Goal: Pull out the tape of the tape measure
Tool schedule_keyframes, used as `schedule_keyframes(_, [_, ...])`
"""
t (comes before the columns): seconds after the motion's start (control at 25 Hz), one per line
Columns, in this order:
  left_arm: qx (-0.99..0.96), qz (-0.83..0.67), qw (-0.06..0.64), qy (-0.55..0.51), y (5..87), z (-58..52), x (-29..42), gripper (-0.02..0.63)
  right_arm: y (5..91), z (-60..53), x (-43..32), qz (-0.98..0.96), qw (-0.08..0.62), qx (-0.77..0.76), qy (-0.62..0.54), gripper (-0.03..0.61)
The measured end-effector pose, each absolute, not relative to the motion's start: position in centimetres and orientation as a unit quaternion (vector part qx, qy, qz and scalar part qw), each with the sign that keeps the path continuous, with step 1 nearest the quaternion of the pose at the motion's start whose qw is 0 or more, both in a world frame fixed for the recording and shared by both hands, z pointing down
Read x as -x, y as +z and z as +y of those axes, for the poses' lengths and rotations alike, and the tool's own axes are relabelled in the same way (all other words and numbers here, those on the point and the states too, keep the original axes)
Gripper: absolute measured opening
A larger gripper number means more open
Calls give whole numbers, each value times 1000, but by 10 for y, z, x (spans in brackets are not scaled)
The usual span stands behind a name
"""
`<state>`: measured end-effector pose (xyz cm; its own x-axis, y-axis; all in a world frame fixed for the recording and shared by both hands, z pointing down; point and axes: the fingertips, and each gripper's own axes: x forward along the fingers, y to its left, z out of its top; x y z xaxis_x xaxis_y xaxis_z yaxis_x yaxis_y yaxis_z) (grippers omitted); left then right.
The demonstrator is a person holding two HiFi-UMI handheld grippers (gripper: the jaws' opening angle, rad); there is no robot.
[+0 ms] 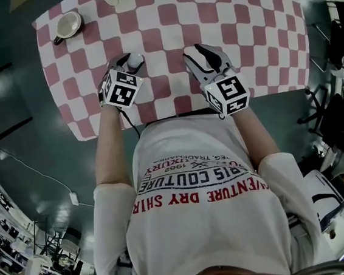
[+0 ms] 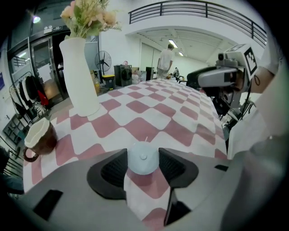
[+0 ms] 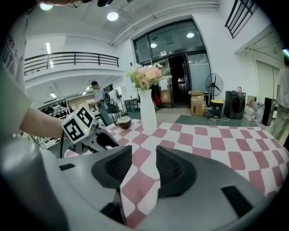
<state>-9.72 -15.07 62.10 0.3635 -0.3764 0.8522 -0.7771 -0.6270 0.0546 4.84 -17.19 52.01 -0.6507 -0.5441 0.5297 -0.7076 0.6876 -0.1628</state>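
Observation:
A small round pale tape measure (image 2: 143, 154) stands on the red-and-white checked cloth between the jaws of my left gripper (image 2: 143, 163), and both pads touch its sides. In the head view the tape measure (image 1: 134, 59) shows at the tip of the left gripper (image 1: 127, 64), near the table's front edge. No tape shows outside the case. My right gripper (image 1: 205, 53) rests a short way to the right, jaws open with only cloth between them (image 3: 143, 164). In the right gripper view, the left gripper (image 3: 97, 137) lies off to the left.
A tall white vase of flowers (image 2: 79, 76) stands at the table's far edge. A brown cup with a white inside (image 1: 67, 24) sits at the far left corner. The checked table (image 1: 259, 33) stretches to the right; its front edge is against the person's body.

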Motion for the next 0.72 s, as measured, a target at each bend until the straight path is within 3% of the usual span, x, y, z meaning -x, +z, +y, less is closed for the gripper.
schedule_keyframes(0.36, [-850,-317,132,400,526,-162,43,233,496,-165,-42,-922,232,-276,142,178])
schedule_keyframes(0.72, [-878,-242,57,409,473,-149,-1,233,472,-148,-27,-945,255,-189,84,94])
